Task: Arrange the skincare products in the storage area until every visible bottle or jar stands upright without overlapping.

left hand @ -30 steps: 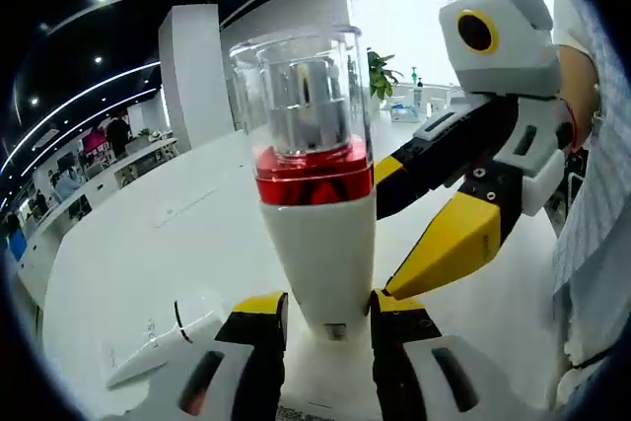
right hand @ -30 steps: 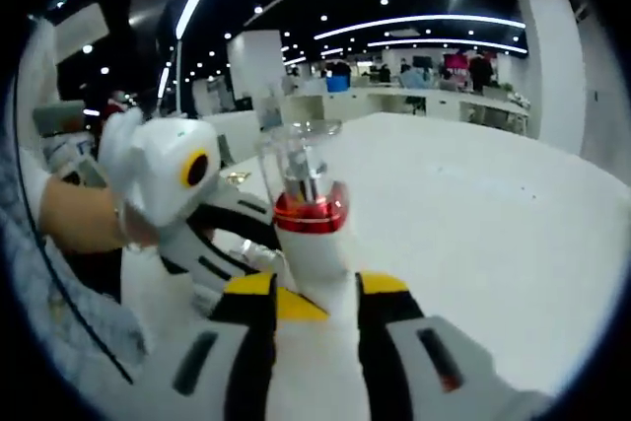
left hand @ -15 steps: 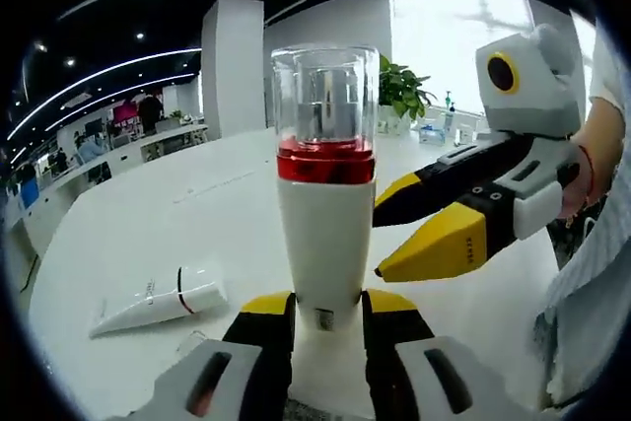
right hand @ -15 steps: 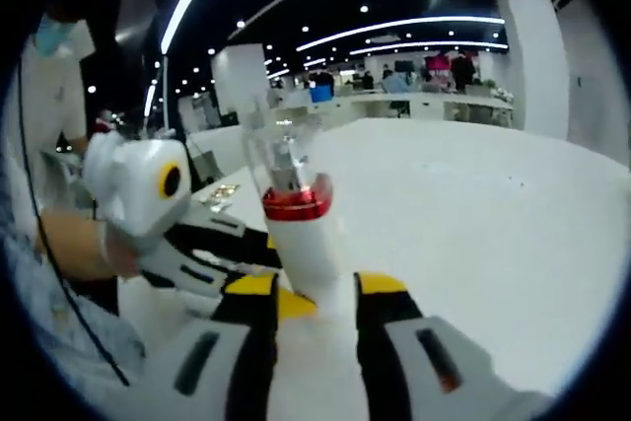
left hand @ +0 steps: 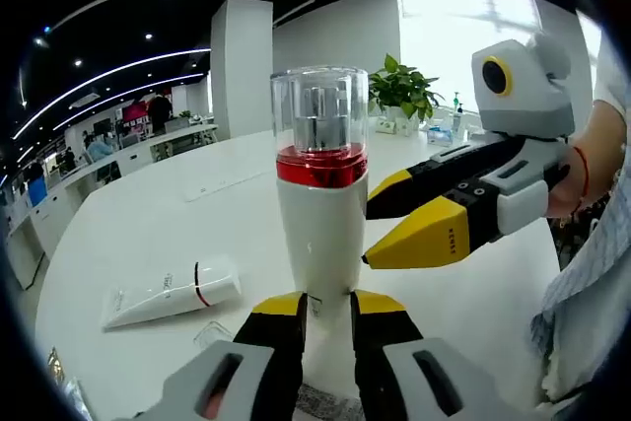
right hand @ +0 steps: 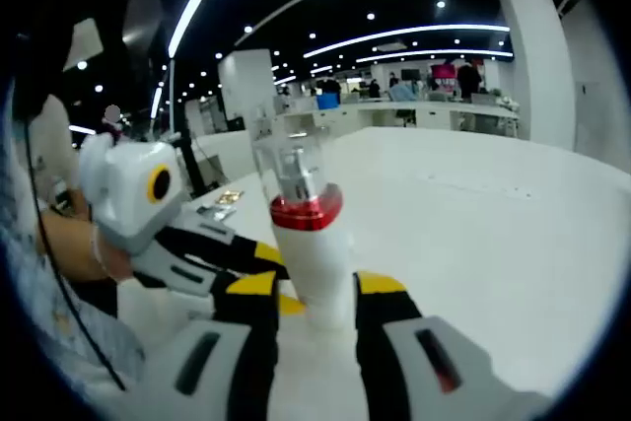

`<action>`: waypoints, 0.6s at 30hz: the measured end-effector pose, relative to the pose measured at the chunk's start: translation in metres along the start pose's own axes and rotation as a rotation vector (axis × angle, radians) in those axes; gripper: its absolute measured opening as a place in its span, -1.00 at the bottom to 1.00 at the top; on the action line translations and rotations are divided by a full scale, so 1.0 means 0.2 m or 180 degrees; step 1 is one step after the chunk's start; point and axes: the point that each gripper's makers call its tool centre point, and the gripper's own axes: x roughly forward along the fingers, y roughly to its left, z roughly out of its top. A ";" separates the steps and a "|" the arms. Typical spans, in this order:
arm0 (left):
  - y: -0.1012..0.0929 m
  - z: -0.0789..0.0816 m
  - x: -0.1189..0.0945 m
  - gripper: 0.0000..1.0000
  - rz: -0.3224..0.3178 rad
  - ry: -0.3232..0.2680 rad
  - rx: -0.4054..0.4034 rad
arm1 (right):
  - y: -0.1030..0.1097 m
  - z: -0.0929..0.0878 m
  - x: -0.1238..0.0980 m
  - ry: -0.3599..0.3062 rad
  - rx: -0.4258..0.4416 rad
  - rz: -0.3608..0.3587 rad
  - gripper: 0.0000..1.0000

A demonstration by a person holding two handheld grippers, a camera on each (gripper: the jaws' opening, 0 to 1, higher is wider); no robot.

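A white bottle (left hand: pixel 320 214) with a red band and a clear cap stands upright on the white table (left hand: pixel 148 234). My left gripper (left hand: pixel 327 308) has its jaws pressed against both sides of the bottle's narrow foot. My right gripper (left hand: pixel 367 234) reaches in from the right, its yellow tips at the bottle's side. In the right gripper view the bottle (right hand: pixel 315 253) rises between the spread jaws of the right gripper (right hand: pixel 315 288), nearer the right jaw. The left gripper (right hand: pixel 281 278) comes in from the left at the bottle's lower part.
A white tube (left hand: pixel 173 293) with a dark and red ring lies flat on the table, left of the bottle. A potted plant (left hand: pixel 399 96) stands at the far edge. A person's hand (left hand: pixel 592 165) holds the right gripper. Small items (right hand: pixel 222 199) lie farther back.
The left gripper's jaws have drawn closer together around the bottle's foot. The left view has levelled and the bottle looks a little farther off. The right gripper stays beside the bottle, jaws equally spread.
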 end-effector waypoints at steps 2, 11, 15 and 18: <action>0.00 0.00 0.01 -0.64 -0.0015 -0.0008 0.0032 | 0.00 -0.01 0.00 0.0032 -0.0122 -0.0040 -0.50; 0.01 0.01 0.03 -0.60 -0.0152 -0.0042 0.0135 | -0.01 -0.02 -0.02 0.0037 -0.0080 -0.0078 -0.56; 0.01 0.02 0.05 -0.60 -0.0261 -0.0082 0.0056 | -0.05 -0.03 -0.03 0.0040 -0.0032 -0.0155 -0.56; 0.00 0.02 0.06 -0.60 -0.0278 -0.0073 0.0028 | -0.08 -0.02 -0.02 0.0006 -0.0009 -0.0184 -0.45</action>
